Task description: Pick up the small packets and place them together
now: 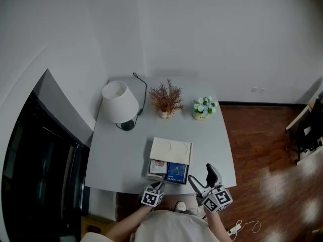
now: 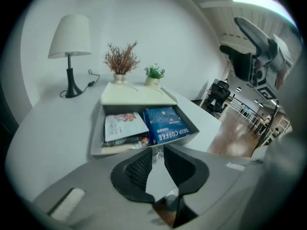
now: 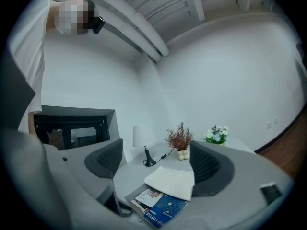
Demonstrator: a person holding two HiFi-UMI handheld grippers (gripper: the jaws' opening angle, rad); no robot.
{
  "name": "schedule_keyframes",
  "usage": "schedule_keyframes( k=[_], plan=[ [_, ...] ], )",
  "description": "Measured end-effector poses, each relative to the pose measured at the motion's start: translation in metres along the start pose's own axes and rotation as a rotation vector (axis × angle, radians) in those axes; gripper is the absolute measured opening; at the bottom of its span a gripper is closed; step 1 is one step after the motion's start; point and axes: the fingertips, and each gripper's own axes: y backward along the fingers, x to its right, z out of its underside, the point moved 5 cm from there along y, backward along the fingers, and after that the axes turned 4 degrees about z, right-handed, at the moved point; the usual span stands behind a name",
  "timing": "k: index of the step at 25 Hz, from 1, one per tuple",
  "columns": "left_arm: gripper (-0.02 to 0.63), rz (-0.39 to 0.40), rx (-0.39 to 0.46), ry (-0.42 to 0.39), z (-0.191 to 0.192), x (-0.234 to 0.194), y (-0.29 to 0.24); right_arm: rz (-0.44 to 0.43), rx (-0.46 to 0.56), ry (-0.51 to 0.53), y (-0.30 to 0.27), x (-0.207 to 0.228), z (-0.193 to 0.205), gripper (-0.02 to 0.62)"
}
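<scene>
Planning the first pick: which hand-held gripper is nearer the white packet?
Left. The left hand-held gripper is just short of the white packet; the right hand-held gripper is farther right, past the blue packet.

Left gripper (image 2: pixel 156 150) fingers nearly together; right gripper (image 3: pixel 156 153) fingers wide apart.
</scene>
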Motion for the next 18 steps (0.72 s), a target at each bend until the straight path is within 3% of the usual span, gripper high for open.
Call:
schedule_keyframes(
  k=[6, 7, 13, 18],
  plan=[
    [0.081, 0.009, 0.341, -0.043, -0.076, 0.001, 0.061, -0.045, 0.004, 0.003, -0.020, -0.008, -0.002, 0.434],
    [0.117, 0.010, 0.384, -0.046, -0.088, 0.001, 0.069, -0.052, 0.005, 0.001, -0.023, -0.010, -0.003, 0.434],
    [0.189, -0.074, 0.589, -0.126, -0.149, -0.006, 0.127, -0.083, 0.022, -0.006, -0.035, -0.021, -0.010, 0.434],
    [0.281, -0.188, 0.705, -0.222, -0.174, -0.011, 0.180, -0.072, 0.048, 0.000, -0.036, -0.024, -0.016, 0.434]
  ],
)
